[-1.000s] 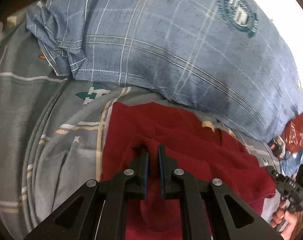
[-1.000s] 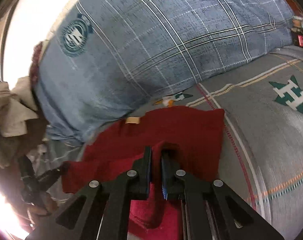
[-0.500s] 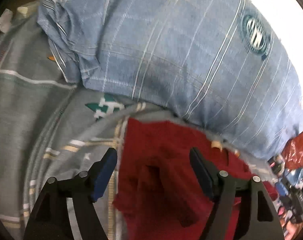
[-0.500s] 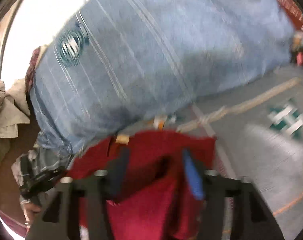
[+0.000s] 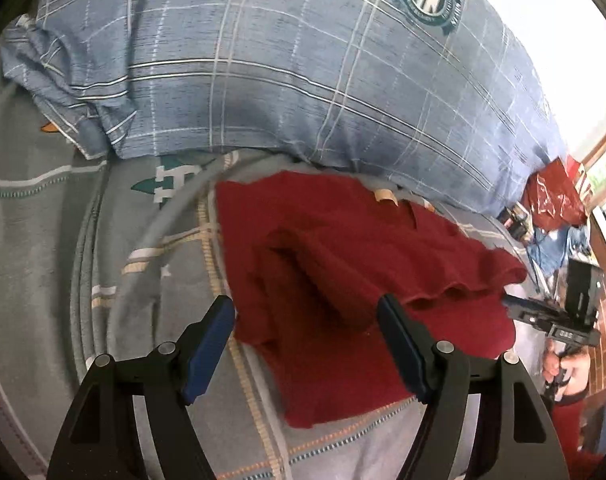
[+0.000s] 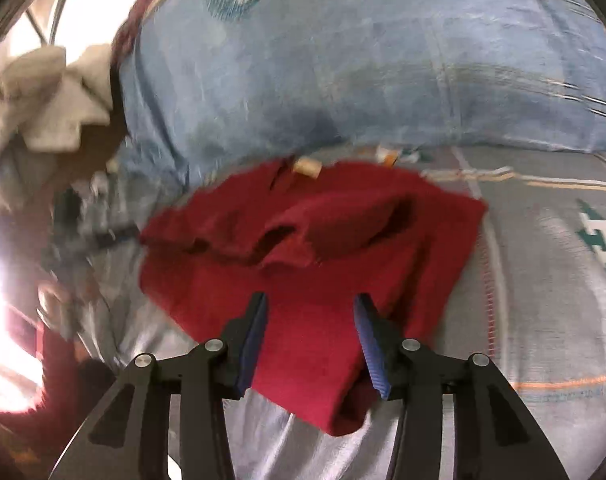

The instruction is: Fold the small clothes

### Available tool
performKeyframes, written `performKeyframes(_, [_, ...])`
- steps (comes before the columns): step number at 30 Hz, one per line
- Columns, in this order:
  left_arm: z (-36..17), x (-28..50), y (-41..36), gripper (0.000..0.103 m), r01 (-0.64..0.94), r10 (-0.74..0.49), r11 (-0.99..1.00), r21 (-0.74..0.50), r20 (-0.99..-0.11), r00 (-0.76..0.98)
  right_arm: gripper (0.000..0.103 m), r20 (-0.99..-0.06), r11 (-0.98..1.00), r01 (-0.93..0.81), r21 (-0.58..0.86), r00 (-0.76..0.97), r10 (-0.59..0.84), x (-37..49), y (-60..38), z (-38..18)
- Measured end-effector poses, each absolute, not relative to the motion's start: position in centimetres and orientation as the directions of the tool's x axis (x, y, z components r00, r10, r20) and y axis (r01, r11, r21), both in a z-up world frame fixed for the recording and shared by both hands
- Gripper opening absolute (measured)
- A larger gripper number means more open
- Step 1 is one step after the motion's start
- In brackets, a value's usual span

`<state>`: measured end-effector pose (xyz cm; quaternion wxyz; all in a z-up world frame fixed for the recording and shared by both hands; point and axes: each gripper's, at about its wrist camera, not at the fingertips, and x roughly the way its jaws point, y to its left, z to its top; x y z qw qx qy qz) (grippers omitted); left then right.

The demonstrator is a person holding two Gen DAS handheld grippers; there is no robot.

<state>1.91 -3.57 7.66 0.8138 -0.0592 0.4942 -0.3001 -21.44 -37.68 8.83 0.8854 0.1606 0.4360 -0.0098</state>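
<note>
Both grippers have let go of the dark red knit garment (image 5: 343, 280), which a second ago was pinched in each. Left gripper (image 5: 306, 344) now stands with jaws spread wide and released, the cloth's raised ridge loose between them. Right gripper (image 6: 311, 338) is also released, its jaws having just been closing a little over the flat cloth without pressing it. Garment lies rumpled on the grey patterned bedsheet (image 5: 63, 260), at 6 o'clock from the blue plaid pillow (image 5: 303, 60). Only the left view shows the right gripper, at 3 o'clock; the right view is blurred.
</note>
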Motion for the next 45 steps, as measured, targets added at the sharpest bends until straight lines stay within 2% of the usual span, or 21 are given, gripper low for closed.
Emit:
performKeyframes(4, [7.3, 2.3, -4.7, 0.073, 0.447, -0.517, 0.821, -0.354, -0.795, 0.319, 0.047, -0.782, 0.957, 0.151, 0.247, 0.615, 0.105, -17.7, -36.6, 8.0])
performKeyframes(8, [7.1, 2.3, -5.4, 0.073, 0.399, -0.507, 0.84, -0.368, -0.793, 0.338, 0.048, -0.704, 0.88, 0.258, 0.4, 0.701, 0.114, -14.4, -39.7, 8.3])
performKeyframes(11, [7.2, 2.9, -4.3, 0.073, 0.334, -0.496, 0.861, -0.384, -0.782, 0.378, 0.051, -0.691, 0.828, 0.371, 0.42, 0.723, 0.026, -12.5, -42.6, 7.7])
performKeyframes(14, [7.3, 3.3, -2.0, 0.073, 0.224, -0.483, 0.875, -0.428, -0.762, 0.431, 0.053, -0.705, 0.799, 0.416, 0.434, 0.709, 0.013, -12.2, -43.1, 7.4])
performKeyframes(18, [7.3, 3.3, 0.3, 0.073, 0.11, -0.447, 0.884, -0.455, -0.751, 0.486, 0.059, -0.668, 0.843, 0.351, 0.407, 0.744, 0.013, -12.5, -39.3, 8.8])
performKeyframes(20, [7.2, 3.1, 0.5, 0.073, 0.096, -0.454, 0.877, -0.47, -0.748, 0.485, 0.063, -0.657, 0.883, 0.251, 0.397, 0.75, 0.082, -11.2, -36.0, 9.2])
performKeyframes(23, [6.9, 2.9, 0.0, 0.073, 0.103, -0.458, 0.877, -0.47, -0.752, 0.474, 0.064, -0.679, 0.924, 0.099, 0.369, 0.707, 0.195, -8.2, -31.0, 8.4])
performKeyframes(25, [6.9, 2.8, -0.7, 0.073, 0.128, -0.465, 0.878, -0.461, -0.757, 0.459, 0.063, -0.71, 0.949, 0.036, 0.313, 0.673, 0.209, -5.5, -27.6, 7.1])
performKeyframes(27, [7.0, 2.9, -1.4, 0.073, 0.144, -0.468, 0.878, -0.457, -0.757, 0.455, 0.064, -0.742, 0.96, 0.049, 0.274, 0.646, 0.179, -2.7, -25.7, 5.4])
performKeyframes(30, [6.9, 3.2, -2.4, 0.073, 0.162, -0.472, 0.878, -0.45, -0.76, 0.446, 0.064, -0.76, 0.938, 0.119, 0.324, 0.624, 0.184, 1.4, -25.1, 2.3])
performKeyframes(31, [6.7, 3.3, -2.6, 0.073, 0.164, -0.467, 0.882, -0.443, -0.766, 0.442, 0.068, -0.77, 0.944, 0.13, 0.305, 0.617, 0.164, 2.5, -24.6, 1.6])
performKeyframes(32, [6.5, 3.5, -2.9, 0.073, 0.164, -0.461, 0.885, -0.436, -0.771, 0.44, 0.074, -0.765, 0.956, 0.12, 0.268, 0.63, 0.135, 2.9, -24.0, 1.6])
performKeyframes(33, [6.3, 3.7, -3.2, 0.073, 0.162, -0.455, 0.888, -0.43, -0.775, 0.438, 0.074, -0.767, 0.963, 0.111, 0.247, 0.629, 0.124, 3.0, -23.7, 1.8])
performKeyframes(35, [6.1, 3.9, -3.8, 0.073, 0.156, -0.447, 0.892, -0.424, -0.779, 0.439, 0.071, -0.78, 0.962, 0.088, 0.259, 0.607, 0.155, 2.3, -23.9, 2.8])
performKeyframes(37, [6.1, 3.9, -4.5, 0.073, 0.166, -0.456, 0.887, -0.43, -0.769, 0.448, 0.07, -0.736, 0.954, 0.079, 0.29, 0.656, 0.169, -0.9, -25.9, 4.8])
performKeyframes(42, [5.7, 3.8, -6.7, 0.074, 0.191, -0.453, 0.89, -0.413, -0.766, 0.455, 0.072, -0.683, 0.929, 0.371, 0.015, 0.682, -0.262, -9.3, -33.5, 8.5])
performKeyframes(43, [5.4, 3.8, -7.1, 0.074, 0.189, -0.444, 0.895, -0.404, -0.772, 0.454, 0.075, -0.662, 0.892, 0.45, -0.043, 0.656, -0.362, -10.7, -35.4, 8.8])
performKeyframes(45, [4.4, 4.0, -7.6, 0.074, 0.167, -0.409, 0.912, -0.375, -0.794, 0.451, 0.081, -0.659, 0.831, 0.543, -0.123, 0.581, -0.477, -11.6, -38.3, 8.5])
